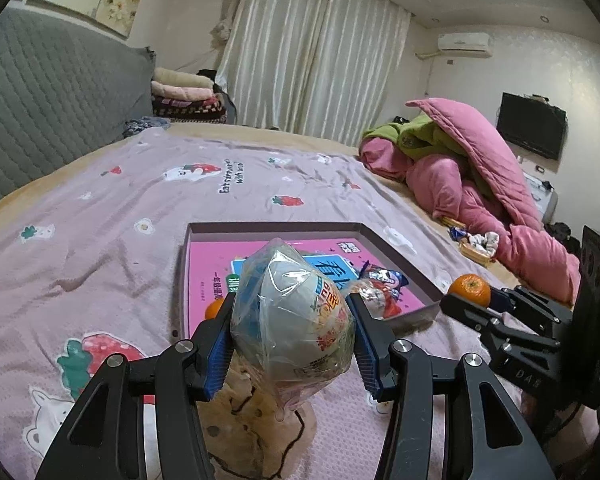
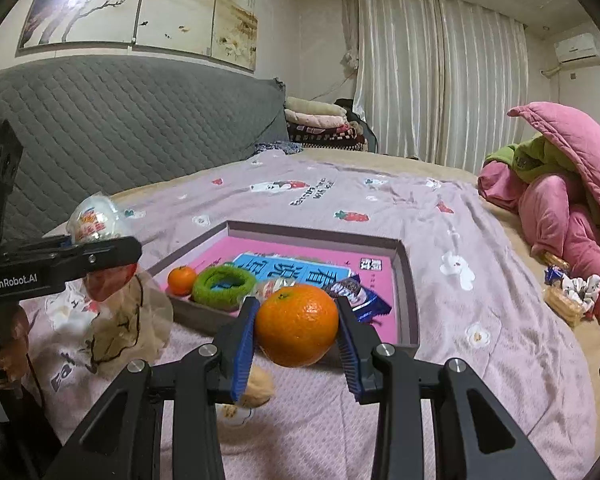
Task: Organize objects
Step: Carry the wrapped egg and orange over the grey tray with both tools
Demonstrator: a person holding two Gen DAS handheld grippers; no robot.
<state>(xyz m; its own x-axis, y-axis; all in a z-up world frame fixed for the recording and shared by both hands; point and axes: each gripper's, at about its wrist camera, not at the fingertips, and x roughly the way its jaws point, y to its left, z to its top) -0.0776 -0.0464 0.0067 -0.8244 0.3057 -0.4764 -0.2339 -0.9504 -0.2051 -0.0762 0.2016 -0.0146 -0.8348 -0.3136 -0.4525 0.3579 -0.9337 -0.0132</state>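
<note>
Left gripper [image 1: 292, 320]: fingers [image 1: 216, 356] clamped on a plastic-wrapped cup [image 1: 296, 316], pressing its two sides, wrap bulging between. Held clear above the bed [image 1: 100, 208], just short of the box [image 1: 416, 264]. Gripped at the widest part, probably so the slick wrap can't slide out.

Below and left of the cup: flattened tan bag [image 2: 128, 320] lying on the bed. Not in the box yet.

Box: shallow tray, pink printed liner, sitting flat on the bedspread within reach of both grippers. Acts as the collection point. Already inside: small orange [image 2: 181, 280] in the near left corner, green fuzzy ring [image 2: 224, 286] touching beside it, snack packets [image 2: 356, 292] toward the near right.

Right gripper [image 2: 296, 326]: fingers closed on a large orange [image 2: 296, 324], pads on opposite sides across its middle, centred so a round thing can't roll free. Held above the near edge of the box, not touching it.

Under it: walnut-like thing [image 2: 256, 392] on the bed, partly hidden by the left finger.

Far right: pink quilt [image 2: 572, 200] heaped with a green one, small pile of loose wrappers [image 2: 572, 292] beside it, well apart from the box.

Judgement: both loads headed for the box; free space mid-liner and far side.
</note>
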